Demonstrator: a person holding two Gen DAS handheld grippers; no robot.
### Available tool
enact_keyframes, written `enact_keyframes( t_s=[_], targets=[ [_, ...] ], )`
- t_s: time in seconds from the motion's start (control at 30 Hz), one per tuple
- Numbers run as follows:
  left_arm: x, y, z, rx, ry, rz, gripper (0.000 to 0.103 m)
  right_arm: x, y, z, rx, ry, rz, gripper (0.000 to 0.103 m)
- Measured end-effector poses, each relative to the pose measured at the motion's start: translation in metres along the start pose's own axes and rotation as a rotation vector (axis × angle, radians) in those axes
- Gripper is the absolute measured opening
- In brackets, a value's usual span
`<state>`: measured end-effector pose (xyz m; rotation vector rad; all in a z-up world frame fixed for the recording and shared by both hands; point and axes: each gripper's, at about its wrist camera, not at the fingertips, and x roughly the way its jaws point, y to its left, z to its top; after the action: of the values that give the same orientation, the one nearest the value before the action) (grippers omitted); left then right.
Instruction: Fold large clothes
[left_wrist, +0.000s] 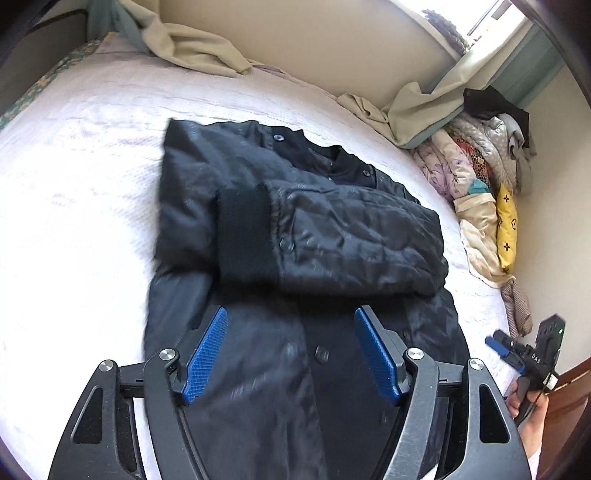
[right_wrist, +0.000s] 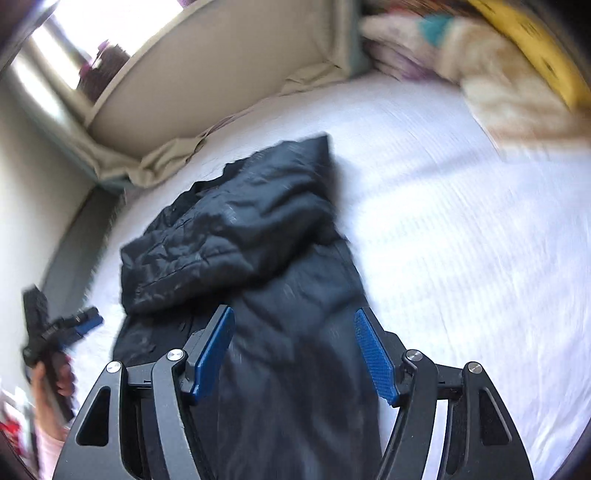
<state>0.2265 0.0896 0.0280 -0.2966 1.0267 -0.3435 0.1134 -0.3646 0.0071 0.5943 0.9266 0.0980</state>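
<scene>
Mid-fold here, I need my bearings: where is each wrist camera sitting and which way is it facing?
Left wrist: sits behind the open left gripper, above the black jacket on the white bed, facing the collar and wall; the right gripper and hand show at right.
Right wrist: sits behind the open right gripper, above the jacket's hem, facing the window corner; the left gripper shows at left.
Shared: jacket, bed, yellow cushion, and each other's gripper.
</scene>
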Motion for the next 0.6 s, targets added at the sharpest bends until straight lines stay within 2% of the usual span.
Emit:
enact_keyframes(
  t_s=[0.13,0.27,0.37,0.6],
  targets=[
    [-0.022,0.018,-0.044,-0.036,-0.002,0.012,0.080,-0.016,-0.025,-0.035,0.064,0.037,0.016,0.066],
    [-0.030,0.041,-0.086,-0.112,0.049,0.039,0.080,-0.021,-0.039,-0.069,0.145,0.094,0.056,0.066],
    [-0.037,0.053,-0.112,-0.143,0.068,0.064,0.080,-0.025,-0.043,-0.086,0.150,0.120,0.048,0.066],
    [-0.039,0.063,-0.157,-0.179,0.117,0.064,0.080,-0.028,-0.059,-0.116,0.209,0.149,0.041,0.068]
  ],
)
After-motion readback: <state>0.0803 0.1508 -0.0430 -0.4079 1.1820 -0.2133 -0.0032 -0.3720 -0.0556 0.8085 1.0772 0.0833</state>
